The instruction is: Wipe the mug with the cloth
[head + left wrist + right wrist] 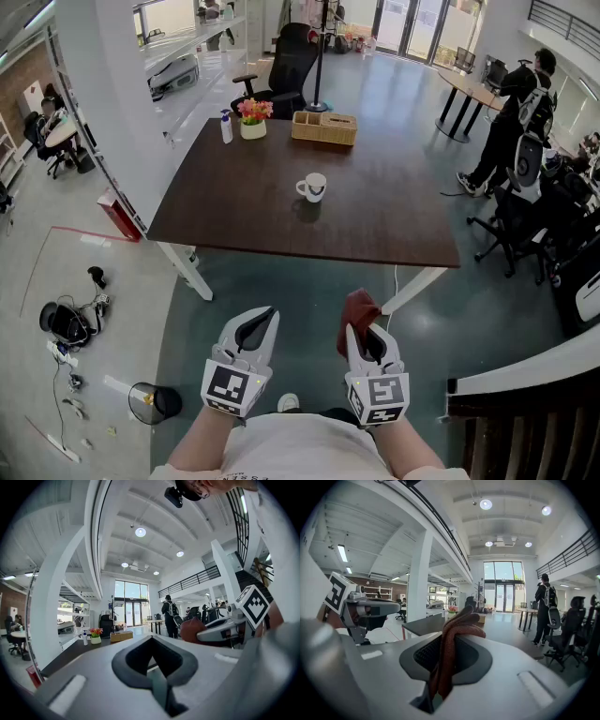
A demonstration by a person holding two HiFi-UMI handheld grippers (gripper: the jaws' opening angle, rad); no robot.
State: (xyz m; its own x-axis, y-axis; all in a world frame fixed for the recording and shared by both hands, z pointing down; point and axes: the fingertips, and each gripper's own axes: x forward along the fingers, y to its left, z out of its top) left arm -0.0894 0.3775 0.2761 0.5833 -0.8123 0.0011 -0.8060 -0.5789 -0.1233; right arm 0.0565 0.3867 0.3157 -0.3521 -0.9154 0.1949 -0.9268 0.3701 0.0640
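Table [281,211], flowerpot [253,119], spray bottle [226,127], basket [324,128]

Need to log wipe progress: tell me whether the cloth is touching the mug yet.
No, the cloth is clamped in the right gripper short of the table, where the mug stands untouched.

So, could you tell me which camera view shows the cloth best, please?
The right gripper view: the red-brown cloth fills the centre, folded and clamped in the right gripper. The head view shows it small, bunched above that gripper's tips. The left gripper view catches only a lump of it at the right.
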